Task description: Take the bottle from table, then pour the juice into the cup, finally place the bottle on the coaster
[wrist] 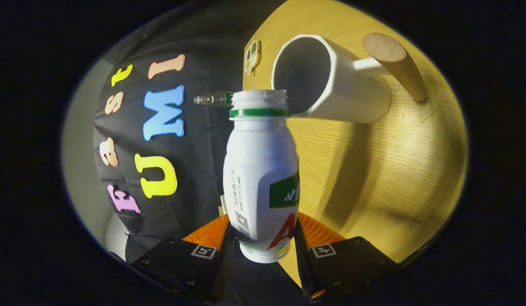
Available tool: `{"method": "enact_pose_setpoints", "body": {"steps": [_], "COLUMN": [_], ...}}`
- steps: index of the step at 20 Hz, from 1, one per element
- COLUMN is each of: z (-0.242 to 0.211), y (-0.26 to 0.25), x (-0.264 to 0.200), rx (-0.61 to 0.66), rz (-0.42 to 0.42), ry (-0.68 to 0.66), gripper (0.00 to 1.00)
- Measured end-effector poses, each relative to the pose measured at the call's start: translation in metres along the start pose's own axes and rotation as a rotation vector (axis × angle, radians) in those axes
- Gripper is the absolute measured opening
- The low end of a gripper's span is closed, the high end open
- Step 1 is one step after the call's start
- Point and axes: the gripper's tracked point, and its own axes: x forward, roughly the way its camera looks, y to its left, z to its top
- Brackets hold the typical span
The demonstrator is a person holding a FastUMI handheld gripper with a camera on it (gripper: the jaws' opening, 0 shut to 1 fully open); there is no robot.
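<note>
Gripper [263, 244] fingers clamp both sides of the white plastic bottle w/ green neck ring [261, 170], so no gap is left between them. Directly beyond the bottle's open mouth stands the white cup w/ wooden handle [331, 80], its rim touching or just beside the mouth; cannot tell which. Handle juts out past the cup, blocking that side. The light wooden tabletop [386, 170] beside the bottle is bare: free passage there. A small clear bottle [211, 99] lies near the table edge, opposite side.
</note>
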Motion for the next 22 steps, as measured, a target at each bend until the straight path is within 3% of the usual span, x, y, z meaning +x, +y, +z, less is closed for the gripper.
{"method": "enact_pose_setpoints", "body": {"steps": [22], "z": [0.004], "y": [0.014], "x": [-0.010], "rx": [0.146], "rz": [-0.019], "ry": [0.062], "gripper": [0.66]}}
